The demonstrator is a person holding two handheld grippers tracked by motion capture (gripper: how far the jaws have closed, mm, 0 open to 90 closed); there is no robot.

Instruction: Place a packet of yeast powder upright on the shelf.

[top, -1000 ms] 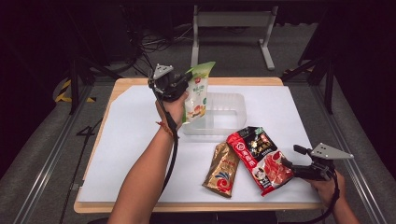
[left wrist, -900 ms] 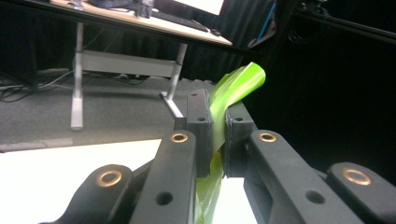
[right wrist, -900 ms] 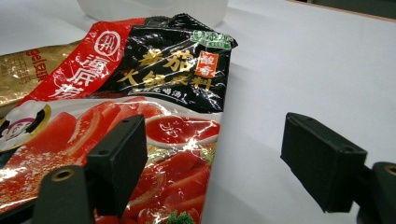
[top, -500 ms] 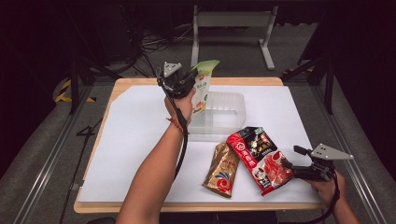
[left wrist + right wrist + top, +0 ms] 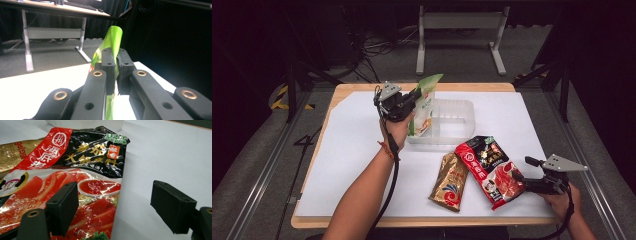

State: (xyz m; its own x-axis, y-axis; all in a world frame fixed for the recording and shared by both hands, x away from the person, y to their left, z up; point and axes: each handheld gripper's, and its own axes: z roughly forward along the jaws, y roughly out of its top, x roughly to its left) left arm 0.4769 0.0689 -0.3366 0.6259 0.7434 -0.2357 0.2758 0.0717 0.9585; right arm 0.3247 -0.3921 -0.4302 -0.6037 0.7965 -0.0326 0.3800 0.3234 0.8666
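Dark room, black drapes, a metal-legged stand behind; white sheet over a wooden counter (image 5: 362, 165).

Left hand-held gripper (image 5: 416, 96) is clamped on the green pouch (image 5: 426, 102), pinching its left edge high up. The left gripper view shows film squeezed flat between the pads (image 5: 108, 65), green top (image 5: 113, 37) sticking up past them. The pouch stands nearly upright, its lower end at the left end of the clear tray (image 5: 462, 107), at or just inside the near-left wall; I can't tell whether it touches the tray floor.

My read of the step is seating the pouch in the tray:
- Keep the clamp tight until the bottom is down; the film is slick and the grip is near an edge, so it may pivot.
- Lower straight, no sideways drag, or the light tray may skid.
- Lean the pouch against the wall before you let go, or it'll probably flop.

Your left forearm runs diagonally up from the bottom edge, wrist bent, gripper roughly level and pointing right into the pouch.

Right hand-held gripper (image 5: 518, 178) sits low at the near-right corner, jaws spread wide and holding nothing, aimed at the red-and-black sauce packet (image 5: 82, 177); one pad overlaps the packet's edge in the right gripper view, contact unclear. The gold packet (image 5: 451, 182) lies just left of it, edges overlapping or touching.
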